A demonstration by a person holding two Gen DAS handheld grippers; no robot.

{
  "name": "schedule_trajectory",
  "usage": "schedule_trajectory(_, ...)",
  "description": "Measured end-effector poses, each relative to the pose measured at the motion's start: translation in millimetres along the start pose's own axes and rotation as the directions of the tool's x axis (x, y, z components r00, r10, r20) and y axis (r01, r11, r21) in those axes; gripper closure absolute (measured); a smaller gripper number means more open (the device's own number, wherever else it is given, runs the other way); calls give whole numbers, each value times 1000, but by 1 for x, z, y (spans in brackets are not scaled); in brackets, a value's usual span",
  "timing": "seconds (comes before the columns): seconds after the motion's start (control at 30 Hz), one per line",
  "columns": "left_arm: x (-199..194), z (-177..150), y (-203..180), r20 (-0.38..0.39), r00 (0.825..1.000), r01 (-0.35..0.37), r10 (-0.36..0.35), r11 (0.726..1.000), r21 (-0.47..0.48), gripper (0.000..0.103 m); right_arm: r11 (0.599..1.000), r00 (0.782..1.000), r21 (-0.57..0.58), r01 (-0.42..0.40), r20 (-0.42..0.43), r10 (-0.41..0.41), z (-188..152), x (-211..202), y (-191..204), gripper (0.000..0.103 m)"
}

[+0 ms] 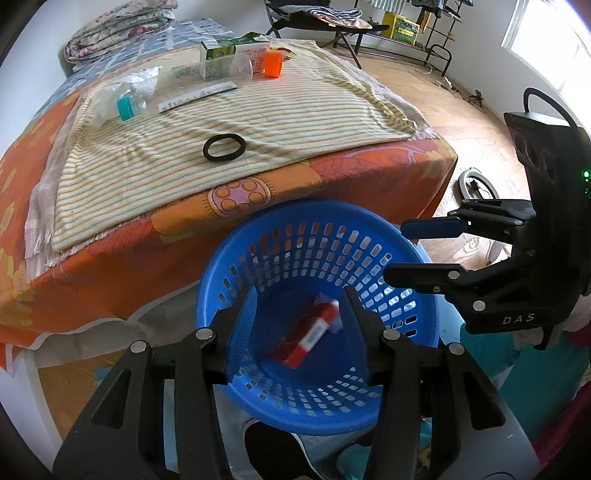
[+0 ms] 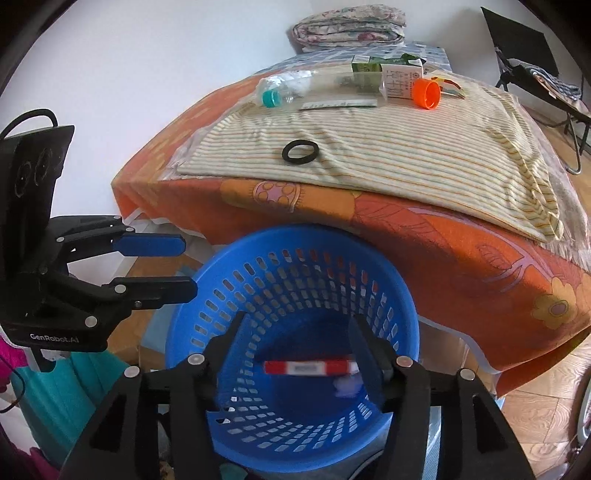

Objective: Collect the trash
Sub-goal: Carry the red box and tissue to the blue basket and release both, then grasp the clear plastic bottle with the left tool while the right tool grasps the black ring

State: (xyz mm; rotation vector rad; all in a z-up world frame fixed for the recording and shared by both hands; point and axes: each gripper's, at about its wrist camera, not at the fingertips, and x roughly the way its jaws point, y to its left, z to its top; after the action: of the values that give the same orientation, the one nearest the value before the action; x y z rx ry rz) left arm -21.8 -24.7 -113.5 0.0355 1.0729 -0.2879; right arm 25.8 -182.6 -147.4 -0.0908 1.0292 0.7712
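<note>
Trash here is a red-and-white wrapper (image 1: 314, 334), blurred, lying inside the blue perforated basket (image 1: 258, 406) that stands on the floor just in front of the bed (image 1: 110, 277). Both tongs hang over the basket's mouth. The left tongs (image 1: 301, 314) stand partly open with nothing pressed between the pads; the wrapper shows in the gap between them, well below, in the basket. The right tongs (image 2: 297, 347) are likewise partly open and hold nothing; in the right wrist view the same wrapper (image 2: 310, 367) lies across the gap, blurred, inside the basket (image 2: 192, 306).

More trash sits on the bed, on a striped cloth (image 1: 258, 122) spread over an orange floral sheet: a clear plastic bottle with a teal cap (image 1: 123, 107), a green-and-white carton (image 1: 229, 51), an orange cap (image 1: 273, 64), a flat paper strip (image 1: 195, 96) and a black ring (image 1: 223, 147) nearer the bed's edge, apart from the others. A folded quilt (image 1: 122, 29) lies at the far end of the bed.
</note>
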Motion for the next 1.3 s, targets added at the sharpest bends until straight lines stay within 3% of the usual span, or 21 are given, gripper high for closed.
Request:
schedule_trajectory(0.5, -6, 12, 21, 29, 999, -36, 38, 998, -60, 55, 1000, 999, 7, 13, 36, -13, 8, -3, 2, 29)
schedule_trajectory(0.67, -15, 24, 36, 66, 996, -56, 62, 995, -83, 48, 1000, 998, 9, 5, 62, -5, 16, -4, 3, 29)
schedule_trajectory(1.17, -36, 92, 90, 163, 980, -95, 113, 989, -113, 48, 1000, 991, -15, -15, 131, 17, 61, 1, 12, 30)
schedule_trajectory(1.3, -37, 111, 105, 183, 976, -93, 115, 988, -126, 48, 999, 991, -45, -11, 136, 17, 81, 10, 16, 42)
